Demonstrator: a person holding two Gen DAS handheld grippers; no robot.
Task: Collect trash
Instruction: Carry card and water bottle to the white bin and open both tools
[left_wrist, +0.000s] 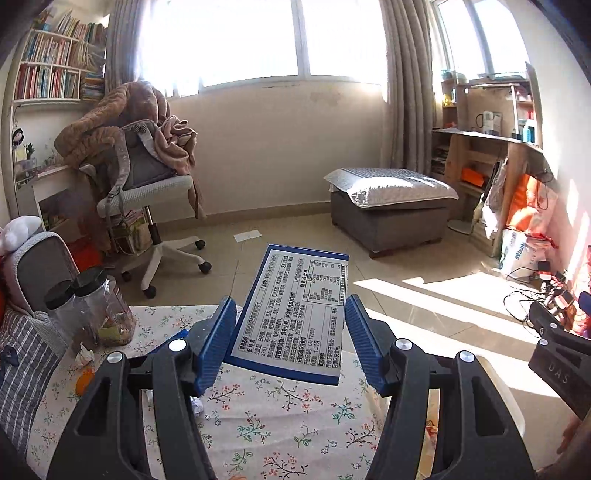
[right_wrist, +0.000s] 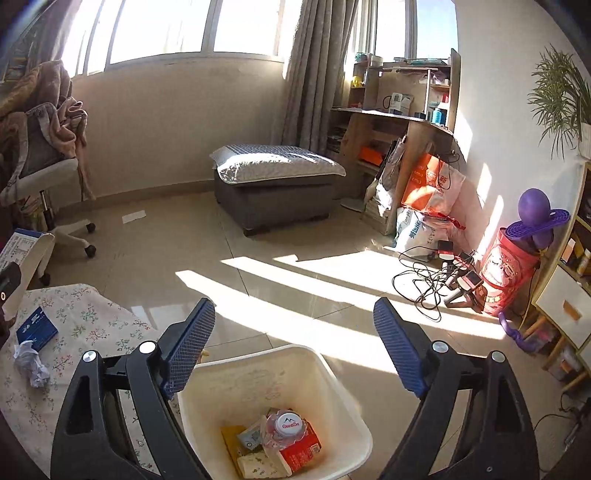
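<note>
Trash already sits in the white bin (right_wrist: 347, 398) under the right claw (right_wrist: 295, 347), spread wide and empty, while the left claw (left_wrist: 291, 339) clamps a blue box (left_wrist: 295, 314), with crumpled paper (right_wrist: 31, 363) left on the bench (right_wrist: 96, 332).

Both wrist views look forward and slightly down along their jaws toward the far window wall. The left one sits close above the floral surface (left_wrist: 280, 424); the right, further right, hangs close over the bin (right_wrist: 347, 402). Both share the ottoman (left_wrist: 388, 218) and the office chair (right_wrist: 40, 181).
</note>
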